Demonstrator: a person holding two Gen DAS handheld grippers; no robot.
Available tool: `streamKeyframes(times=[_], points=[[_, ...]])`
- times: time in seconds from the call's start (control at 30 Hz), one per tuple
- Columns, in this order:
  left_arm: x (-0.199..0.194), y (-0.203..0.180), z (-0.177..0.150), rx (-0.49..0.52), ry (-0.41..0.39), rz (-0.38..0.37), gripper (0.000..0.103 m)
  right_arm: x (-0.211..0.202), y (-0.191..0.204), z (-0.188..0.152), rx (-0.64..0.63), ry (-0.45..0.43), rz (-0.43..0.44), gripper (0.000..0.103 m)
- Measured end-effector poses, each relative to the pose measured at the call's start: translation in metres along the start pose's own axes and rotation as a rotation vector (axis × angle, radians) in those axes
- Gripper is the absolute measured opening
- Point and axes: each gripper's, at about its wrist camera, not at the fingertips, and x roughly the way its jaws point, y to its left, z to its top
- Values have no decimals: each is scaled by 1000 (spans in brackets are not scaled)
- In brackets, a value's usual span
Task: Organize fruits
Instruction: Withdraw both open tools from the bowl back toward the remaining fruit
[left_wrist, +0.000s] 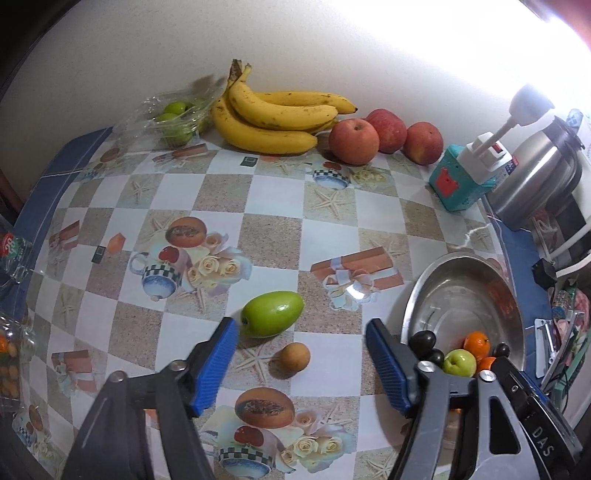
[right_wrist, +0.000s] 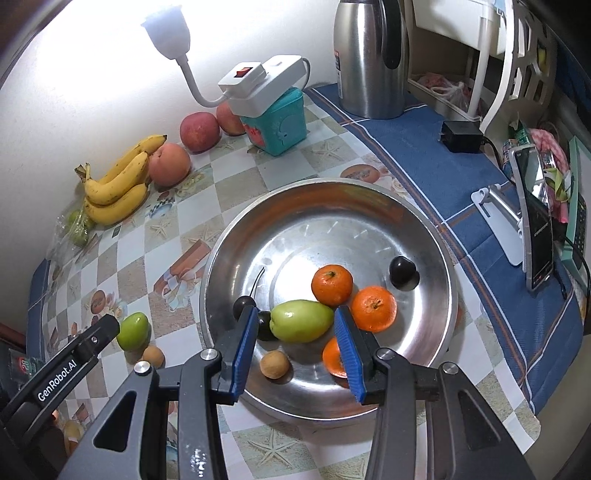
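Note:
My right gripper (right_wrist: 296, 311) hovers open over a steel bowl (right_wrist: 314, 229), its blue pads either side of a green fruit (right_wrist: 301, 321) that rests in the bowl, with no clear contact. Around that fruit lie oranges (right_wrist: 331, 280), dark plums (right_wrist: 402, 271) and a small brown fruit (right_wrist: 275, 363). My left gripper (left_wrist: 302, 323) stands wide open just above the table, left of the bowl (left_wrist: 461, 288). A second green fruit (left_wrist: 272, 314) sits by its left fingertip, and a small brown fruit (left_wrist: 293, 356) lies on the cloth between the fingers, touching neither.
Bananas (left_wrist: 273, 118), three apples (left_wrist: 354, 141) and bagged green fruits (left_wrist: 173, 122) line the back wall. A teal box (left_wrist: 456, 184) carrying a lamp and power strip and a steel kettle (left_wrist: 535, 173) stand at the right. A phone on a stand (right_wrist: 535, 221) is right of the bowl.

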Motion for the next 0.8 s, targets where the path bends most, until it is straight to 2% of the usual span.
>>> streamKeyframes(times=[0.03, 0.07, 0.1, 0.17, 0.23, 0.63, 0.7, 0.73, 0.8], points=[[1, 1, 0, 1, 1, 10, 92, 1, 1, 0, -4, 3, -3, 59], [2, 2, 0, 0, 3, 21, 100, 2, 1, 0, -7, 4, -5, 61], [2, 3, 0, -4, 4, 28, 103, 2, 2, 0, -12, 6, -9, 61], [5, 6, -1, -12, 8, 43, 103, 5, 3, 0, -19, 12, -17, 71], [7, 9, -1, -12, 12, 57, 103, 6, 2, 0, -23, 14, -24, 76], [18, 16, -2, -14, 46, 94, 103, 24, 3, -2, -47, 44, -51, 80], [19, 16, -3, -11, 48, 102, 103, 27, 4, -3, -55, 49, -57, 89], [20, 16, -3, -10, 49, 106, 103, 28, 4, -3, -57, 48, -58, 97], [21, 16, -3, -8, 50, 111, 103, 28, 5, -3, -57, 45, -62, 98]])
